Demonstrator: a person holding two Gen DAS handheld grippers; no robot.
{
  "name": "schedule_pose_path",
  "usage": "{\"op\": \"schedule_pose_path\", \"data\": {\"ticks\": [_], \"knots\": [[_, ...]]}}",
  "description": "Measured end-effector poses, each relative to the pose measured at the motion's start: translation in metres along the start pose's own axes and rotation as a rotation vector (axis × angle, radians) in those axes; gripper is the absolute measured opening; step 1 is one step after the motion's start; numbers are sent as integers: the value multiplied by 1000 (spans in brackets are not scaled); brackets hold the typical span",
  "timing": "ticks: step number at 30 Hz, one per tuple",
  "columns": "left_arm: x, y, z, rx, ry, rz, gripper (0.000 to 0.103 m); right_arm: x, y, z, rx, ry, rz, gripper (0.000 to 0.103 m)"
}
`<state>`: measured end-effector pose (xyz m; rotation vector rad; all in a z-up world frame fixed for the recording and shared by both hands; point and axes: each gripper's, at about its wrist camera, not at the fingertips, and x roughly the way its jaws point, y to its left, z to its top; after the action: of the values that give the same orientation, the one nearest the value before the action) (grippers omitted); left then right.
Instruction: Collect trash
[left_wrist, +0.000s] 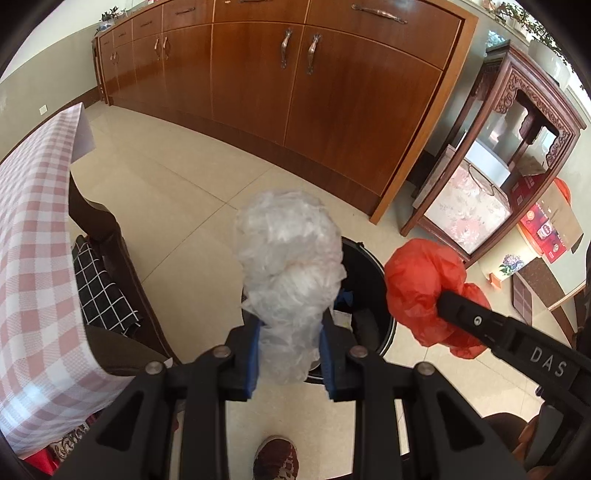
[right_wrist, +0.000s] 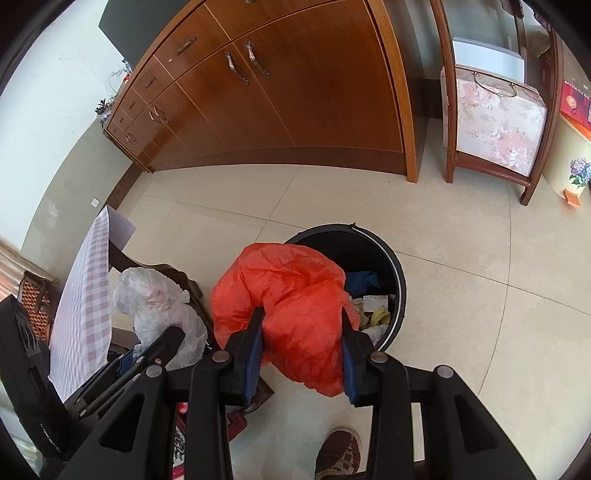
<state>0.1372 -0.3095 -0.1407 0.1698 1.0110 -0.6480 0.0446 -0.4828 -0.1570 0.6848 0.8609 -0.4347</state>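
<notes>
above the floor, over a bin: two handheld grippers, each carrying a crumpled plastic bag, seen from a fisheye camera on each gripper.
left gripper (left_wrist: 291, 354): fingers clenched on the clear plastic bag (left_wrist: 291, 266); blue pads pressing both sides of its lower part; bulk of the bag bulging beyond the fingertips.
right gripper (right_wrist: 303, 354): fingers clenched on the red plastic bag (right_wrist: 284, 306); blue pads sunk into both flanks; bag swelling above and below the pads.
position of the bags: both in the air, side by side, near each other but apart; clear bag on the left, red bag on the right; in the right wrist view the red bag covering the near left part of the bin's opening.
black bin (right_wrist: 397, 280): round, upright on the tiled floor (right_wrist: 461, 295), open at the top; already holding scraps, among them something blue, something yellow and some paper.
table with pink checked cloth (left_wrist: 33, 229): at the left edge, just beside the bin area; dark wooden chair (left_wrist: 110, 236) with a black and white grid cushion (left_wrist: 99, 288) tucked under it.
wooden sideboard (left_wrist: 295, 85): along the far wall, doors shut, metal handles.
carved wooden stand (left_wrist: 517, 122): right of the sideboard, with a floral fabric box (left_wrist: 465, 210) underneath.
person: only a brown shoe (right_wrist: 340, 454) visible at the bottom edge.
</notes>
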Motion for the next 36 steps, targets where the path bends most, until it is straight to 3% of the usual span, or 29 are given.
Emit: {"op": "schedule_pose_path", "data": {"ticks": [13, 16, 18, 20, 23, 32, 36], "knots": [[50, -7, 6, -21, 121, -6, 32, 72, -19, 26, 34, 128, -92, 39], [56, -9, 8, -17, 133, -13, 37, 84, -23, 34, 37, 148, -106, 41], [58, -8, 10, -21, 137, -10, 53, 88, -25, 40, 46, 155, -104, 44], [56, -8, 12, -26, 126, -10, 63, 90, -27, 44, 54, 157, -108, 49], [51, -7, 16, -32, 103, -22, 69, 88, -31, 50, 65, 130, -118, 56], [3, -4, 23, 7, -7, 29, 69, 44, -29, 56, 49, 27, -134, 60], [-28, -5, 24, 25, -62, 58, 69, 24, -17, 54, -3, 27, -130, 60]]}}
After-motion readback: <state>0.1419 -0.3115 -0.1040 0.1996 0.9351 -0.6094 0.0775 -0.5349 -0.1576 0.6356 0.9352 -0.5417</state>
